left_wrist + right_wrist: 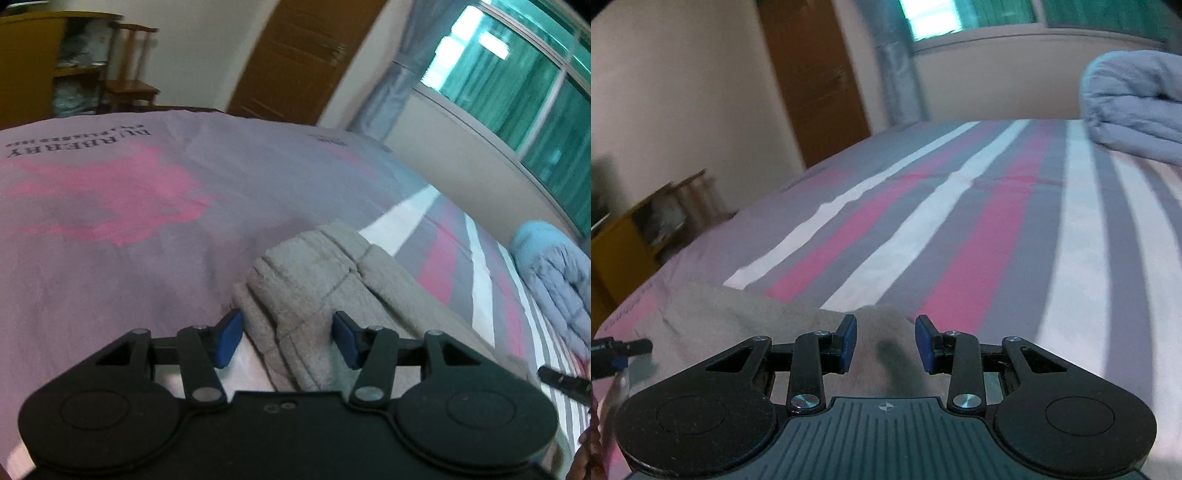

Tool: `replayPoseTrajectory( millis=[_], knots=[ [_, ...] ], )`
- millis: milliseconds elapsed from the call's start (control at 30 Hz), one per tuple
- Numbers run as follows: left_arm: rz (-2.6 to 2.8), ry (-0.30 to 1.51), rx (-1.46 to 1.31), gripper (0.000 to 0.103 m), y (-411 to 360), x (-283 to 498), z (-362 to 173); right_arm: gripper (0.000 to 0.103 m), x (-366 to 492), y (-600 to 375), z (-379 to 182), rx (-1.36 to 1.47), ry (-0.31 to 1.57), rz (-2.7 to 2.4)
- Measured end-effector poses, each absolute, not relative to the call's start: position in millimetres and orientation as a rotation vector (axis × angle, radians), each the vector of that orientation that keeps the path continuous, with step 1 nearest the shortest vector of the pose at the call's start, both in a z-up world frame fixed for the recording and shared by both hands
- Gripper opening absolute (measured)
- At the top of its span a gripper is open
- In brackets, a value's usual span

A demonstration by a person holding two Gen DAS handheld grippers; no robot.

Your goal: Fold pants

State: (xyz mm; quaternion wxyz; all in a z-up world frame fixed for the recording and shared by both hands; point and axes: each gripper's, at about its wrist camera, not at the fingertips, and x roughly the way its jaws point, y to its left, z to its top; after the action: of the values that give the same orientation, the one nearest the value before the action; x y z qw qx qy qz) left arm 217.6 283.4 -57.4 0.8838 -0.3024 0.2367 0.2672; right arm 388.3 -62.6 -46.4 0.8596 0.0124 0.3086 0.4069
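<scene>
Grey fleece pants (317, 280) lie on the bed, their ribbed waistband bunched up just ahead of my left gripper (288, 332). That gripper is open, its blue pads either side of a fold of the cloth, not closed on it. In the right wrist view the pants (746, 325) spread to the left and a raised hump of the grey cloth sits between the blue pads of my right gripper (885, 341), which is open. The tip of the left gripper (624, 349) shows at the left edge.
The bed carries a purple-grey cover with pink patches (110, 192) and a pink, white and grey striped sheet (979, 221). A folded light-blue quilt (1137, 103) lies at the far right. A wooden chair (129, 77), a yellow cabinet and a brown door (295, 55) stand beyond the bed.
</scene>
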Motion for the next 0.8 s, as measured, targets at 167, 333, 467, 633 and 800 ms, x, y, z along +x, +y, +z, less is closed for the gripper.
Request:
replayPoseTrajectory(
  millis=[167,333,467,633,800],
  knots=[
    [0.618,0.492,-0.589,0.039,274,221,-59,0.035,416,-48,-61,-0.047,0.673,0.933],
    [0.620,0.510,-0.560,0.032,271,223,-58,0.035,438,-35,-69,-0.107,0.752,1.038],
    [0.613,0.520,-0.535,0.028,269,224,-54,0.034,448,-28,-70,-0.137,0.812,1.076],
    [0.629,0.490,-0.467,0.023,261,224,-45,0.005,436,-27,-53,-0.171,0.739,1.080],
    [0.617,0.528,-0.479,0.028,270,226,-62,0.005,433,-15,-72,-0.222,0.722,0.944]
  ],
)
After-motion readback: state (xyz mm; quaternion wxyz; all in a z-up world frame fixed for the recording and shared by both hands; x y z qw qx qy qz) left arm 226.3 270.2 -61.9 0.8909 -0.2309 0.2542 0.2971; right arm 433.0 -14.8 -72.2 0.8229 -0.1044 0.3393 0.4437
